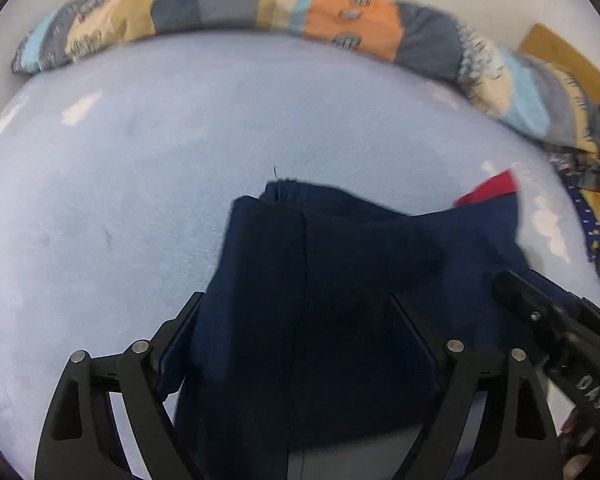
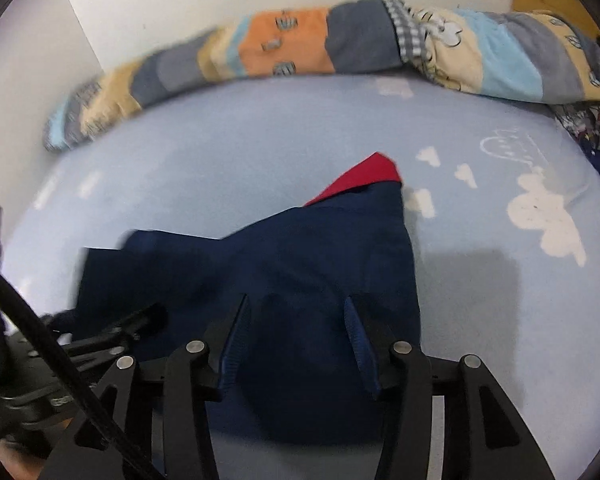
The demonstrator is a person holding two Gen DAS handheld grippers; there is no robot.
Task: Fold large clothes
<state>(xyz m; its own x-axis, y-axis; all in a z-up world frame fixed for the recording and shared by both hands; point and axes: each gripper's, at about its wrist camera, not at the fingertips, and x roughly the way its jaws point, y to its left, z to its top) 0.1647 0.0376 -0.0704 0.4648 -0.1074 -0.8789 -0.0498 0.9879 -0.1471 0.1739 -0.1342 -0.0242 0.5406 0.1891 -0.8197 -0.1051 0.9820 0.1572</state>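
Navy blue garment point(image 1: 320, 280) with a red patch point(image 2: 364, 178) at its far corner lies folded on a pale blue bed sheet point(image 1: 120, 160) printed with white clouds. The left gripper point(image 1: 296, 300) hangs over the cloth, its jaws spread wide with fabric between them but not pinched. The right gripper point(image 2: 296, 304), just beside it, also has its jaws parted above the cloth, gripping nothing. A striped patchwork blanket point(image 2: 292, 46) lies bunched along the white wall point(image 2: 180, 0) behind.

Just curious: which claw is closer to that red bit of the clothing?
The right claw. It sits over the navy garment just below the red patch; the left claw is farther, off to its side.
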